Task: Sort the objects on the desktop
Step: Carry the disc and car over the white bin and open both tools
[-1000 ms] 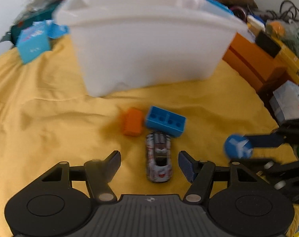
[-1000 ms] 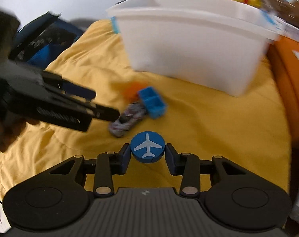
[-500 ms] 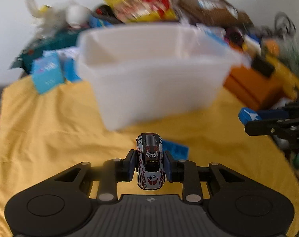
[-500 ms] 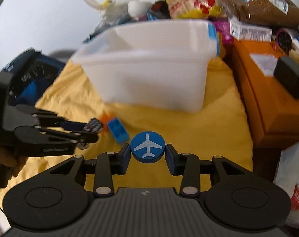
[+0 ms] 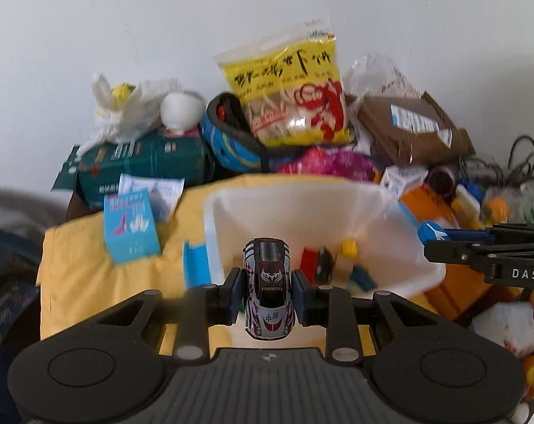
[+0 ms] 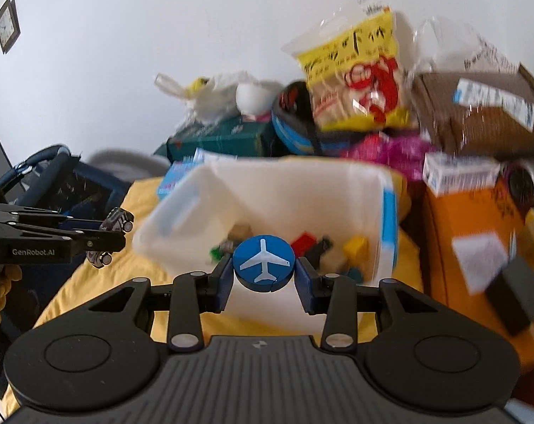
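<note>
The small, silver-and-red, hard-bodied toy car (image 5: 268, 288), likely light, rigid and slick, sits pinched across its flanks in the narrowly closed left tool (image 5: 267, 295) above the near rim of the white plastic bin (image 5: 366, 208), while the right tool (image 6: 263, 275) clamps a blue round airplane-marked disc (image 6: 263, 263).

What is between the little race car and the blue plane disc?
In the right wrist view, the open white plastic bin sits between the silver toy car and the round blue airplane disc, each carried above it.
</note>
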Demonstrator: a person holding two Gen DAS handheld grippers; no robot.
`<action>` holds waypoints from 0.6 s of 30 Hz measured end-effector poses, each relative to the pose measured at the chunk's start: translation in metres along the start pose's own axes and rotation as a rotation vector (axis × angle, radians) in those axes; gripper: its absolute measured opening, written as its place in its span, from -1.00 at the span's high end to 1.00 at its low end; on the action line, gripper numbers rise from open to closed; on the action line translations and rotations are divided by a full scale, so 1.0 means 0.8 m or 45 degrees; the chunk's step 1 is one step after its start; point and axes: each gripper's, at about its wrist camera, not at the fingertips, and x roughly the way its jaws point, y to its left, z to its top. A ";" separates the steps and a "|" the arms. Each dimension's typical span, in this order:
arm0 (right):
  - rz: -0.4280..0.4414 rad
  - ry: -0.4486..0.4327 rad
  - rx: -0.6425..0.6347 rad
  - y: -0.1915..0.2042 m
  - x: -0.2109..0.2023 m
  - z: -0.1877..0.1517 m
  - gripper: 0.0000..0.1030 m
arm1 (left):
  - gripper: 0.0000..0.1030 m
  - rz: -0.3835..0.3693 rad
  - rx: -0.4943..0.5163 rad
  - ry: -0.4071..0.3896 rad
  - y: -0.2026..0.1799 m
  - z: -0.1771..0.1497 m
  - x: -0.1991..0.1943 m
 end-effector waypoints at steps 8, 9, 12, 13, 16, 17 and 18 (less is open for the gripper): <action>-0.036 0.031 0.075 -0.026 0.023 0.060 0.18 | 0.36 -0.004 -0.035 0.085 0.000 0.046 0.042; -0.046 0.043 0.079 -0.029 0.027 0.063 0.18 | 0.36 -0.006 -0.041 0.091 -0.001 0.048 0.045; -0.066 0.078 0.095 -0.037 0.039 0.069 0.18 | 0.36 -0.005 -0.024 0.109 -0.007 0.053 0.055; -0.070 0.089 0.102 -0.039 0.044 0.070 0.18 | 0.36 -0.002 -0.019 0.112 -0.008 0.055 0.057; -0.069 0.117 0.120 -0.045 0.056 0.071 0.18 | 0.36 0.016 -0.015 0.124 -0.011 0.059 0.065; -0.071 0.124 0.119 -0.047 0.059 0.072 0.18 | 0.35 0.030 -0.013 0.121 -0.011 0.061 0.066; -0.075 0.132 0.119 -0.048 0.062 0.072 0.18 | 0.33 0.056 -0.009 0.102 -0.011 0.062 0.067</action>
